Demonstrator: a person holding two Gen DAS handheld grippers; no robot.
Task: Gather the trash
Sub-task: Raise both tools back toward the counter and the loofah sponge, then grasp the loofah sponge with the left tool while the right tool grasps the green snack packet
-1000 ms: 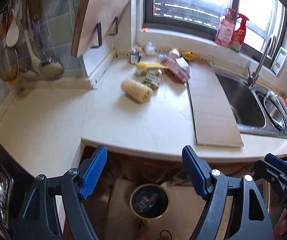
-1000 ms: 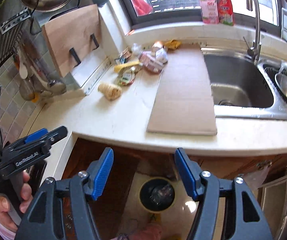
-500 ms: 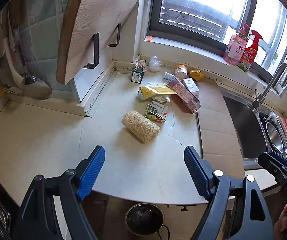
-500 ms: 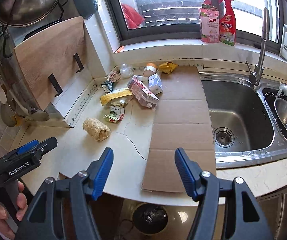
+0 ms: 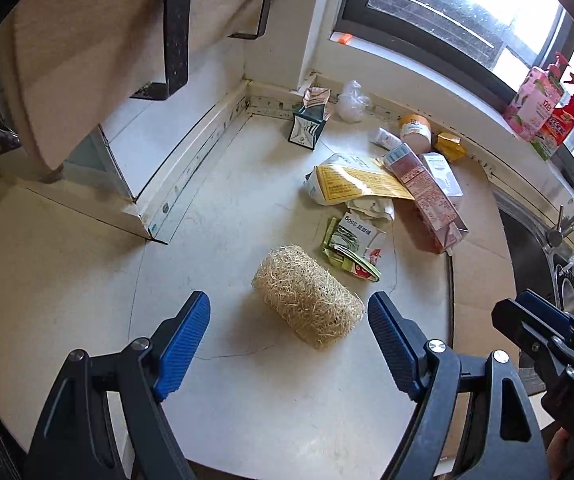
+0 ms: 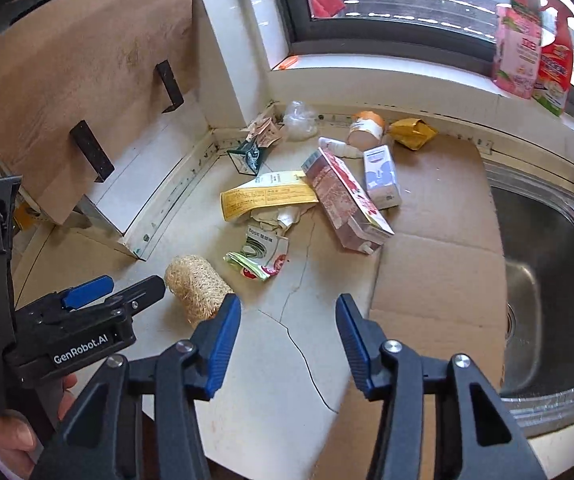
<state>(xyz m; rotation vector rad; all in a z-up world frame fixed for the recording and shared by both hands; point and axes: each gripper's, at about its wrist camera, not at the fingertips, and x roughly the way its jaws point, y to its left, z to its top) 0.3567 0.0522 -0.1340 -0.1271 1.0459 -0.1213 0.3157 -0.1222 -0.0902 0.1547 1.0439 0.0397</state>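
Trash lies on the cream countertop (image 5: pixel 247 400). A straw-coloured loofah roll (image 5: pixel 307 296) lies just ahead of my open, empty left gripper (image 5: pixel 289 316), between its fingertips in view; it also shows in the right wrist view (image 6: pixel 195 288). Behind it lie a green-and-red wrapper (image 5: pixel 353 246), a yellow paper bag (image 5: pixel 351 188), a pink carton (image 5: pixel 427 196), a white box (image 6: pixel 381 178), a small dark carton (image 5: pixel 307 128), a clear plastic bag (image 5: pixel 351 100), a round tub (image 5: pixel 415 130) and a yellow crumpled wrapper (image 6: pixel 413 132). My right gripper (image 6: pixel 287 320) is open and empty above the counter.
A flat cardboard sheet (image 6: pixel 439 240) covers the counter beside the steel sink (image 6: pixel 543 280). A wooden cutting board (image 6: pixel 75 92) leans on brackets at the left. Spray bottles (image 6: pixel 527 48) stand on the window sill. The left gripper's body (image 6: pixel 67 332) sits left of the right gripper.
Both grippers have risen from below the counter edge and moved forward over the counter toward the trash. The floor bin has dropped out of view. Both stay open.
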